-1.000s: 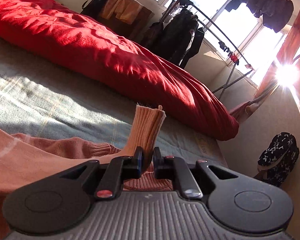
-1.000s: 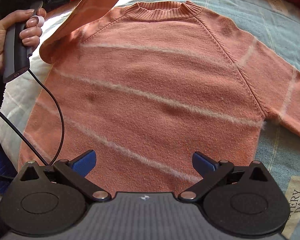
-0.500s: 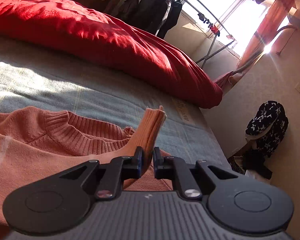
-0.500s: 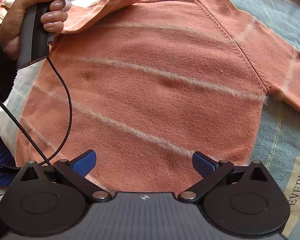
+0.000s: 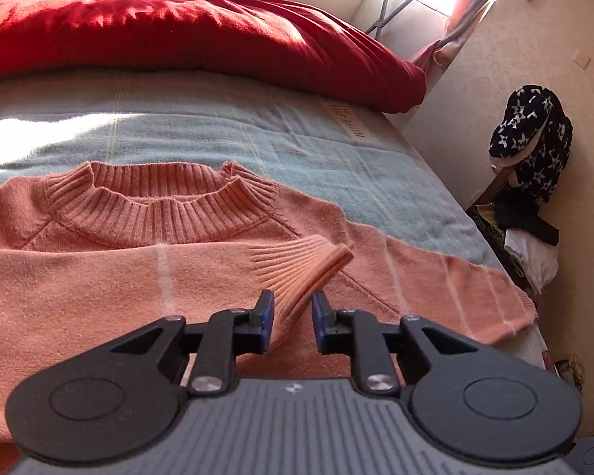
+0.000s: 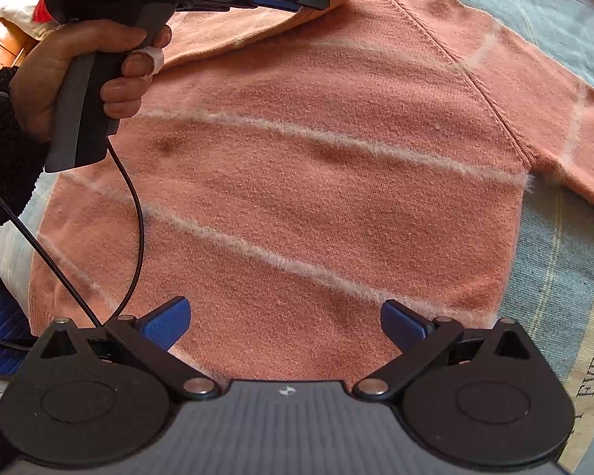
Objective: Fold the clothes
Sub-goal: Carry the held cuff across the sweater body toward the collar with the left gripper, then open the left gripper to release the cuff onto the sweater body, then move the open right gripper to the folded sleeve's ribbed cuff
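Since a second ago the left gripper (image 5: 291,326) has carried the ribbed cuff (image 5: 297,273) of the left sleeve down from upright and across, laying it just below the collar (image 5: 158,206); its jaws have parted narrowly, and the cuff lies loose between them. Salmon-pink knitted sweater with pale stripes (image 6: 316,182) lies front up on the pale blue checked bedspread (image 5: 316,150), far sleeve (image 5: 475,293) spread out. Right gripper (image 6: 285,324) hovers over the hem, jaws wide and empty. Judgement: sleeve fold-in is under way. To do it well, back the left gripper out without dragging the cuff, leaving the sleeve flat and straight across the chest.
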{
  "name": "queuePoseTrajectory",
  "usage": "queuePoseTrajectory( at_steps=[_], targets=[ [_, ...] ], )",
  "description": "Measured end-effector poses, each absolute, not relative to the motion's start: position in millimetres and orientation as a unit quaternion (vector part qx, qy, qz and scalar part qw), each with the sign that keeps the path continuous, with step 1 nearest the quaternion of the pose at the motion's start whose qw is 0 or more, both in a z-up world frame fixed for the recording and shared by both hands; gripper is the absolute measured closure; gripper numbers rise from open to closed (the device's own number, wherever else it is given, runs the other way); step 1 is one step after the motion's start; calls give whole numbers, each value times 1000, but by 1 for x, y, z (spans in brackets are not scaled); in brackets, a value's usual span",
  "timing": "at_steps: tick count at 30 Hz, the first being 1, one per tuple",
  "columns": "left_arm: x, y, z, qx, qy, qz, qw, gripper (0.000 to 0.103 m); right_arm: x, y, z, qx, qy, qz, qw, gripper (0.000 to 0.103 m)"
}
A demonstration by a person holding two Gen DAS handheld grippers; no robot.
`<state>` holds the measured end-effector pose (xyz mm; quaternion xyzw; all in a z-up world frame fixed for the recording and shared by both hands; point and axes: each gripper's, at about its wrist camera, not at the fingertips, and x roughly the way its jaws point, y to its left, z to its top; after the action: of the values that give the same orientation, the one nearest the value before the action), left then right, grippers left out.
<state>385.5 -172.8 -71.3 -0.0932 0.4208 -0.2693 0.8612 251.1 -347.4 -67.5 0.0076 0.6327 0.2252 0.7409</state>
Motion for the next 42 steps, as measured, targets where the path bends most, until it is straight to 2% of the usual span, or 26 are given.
queuePoseTrajectory(
  at_steps=[3,8,11,16,23,26,29,30,35,42],
  targets=[
    [375,-169,-59,-57,402,-280,870,63,250,-345,-68,6,633,225,741,0],
    [351,-144,-38,44,370,-255,892,58,252,-341,-65,7,627,225,746,0],
    [334,-112,-30,118,352,-206,905,51,253,-338,-64,6,624,226,748,0],
    [312,-48,-36,197,370,-103,902,44,257,-329,-64,17,624,229,747,0],
    [314,7,-81,198,413,-23,889,44,276,-312,-60,58,618,236,747,0],
    [320,19,-92,180,389,-19,903,41,285,-303,-58,69,615,238,748,0],
    [329,24,-97,181,380,-5,907,31,295,-296,-56,84,610,239,750,0],
    [331,29,-97,160,384,-1,909,31,300,-295,-55,95,606,238,753,0],
    [325,38,-103,140,382,-11,913,31,344,-303,-53,199,557,230,773,0],
    [327,46,-104,109,388,-18,915,30,397,-334,-100,371,503,186,758,0]
  ],
)
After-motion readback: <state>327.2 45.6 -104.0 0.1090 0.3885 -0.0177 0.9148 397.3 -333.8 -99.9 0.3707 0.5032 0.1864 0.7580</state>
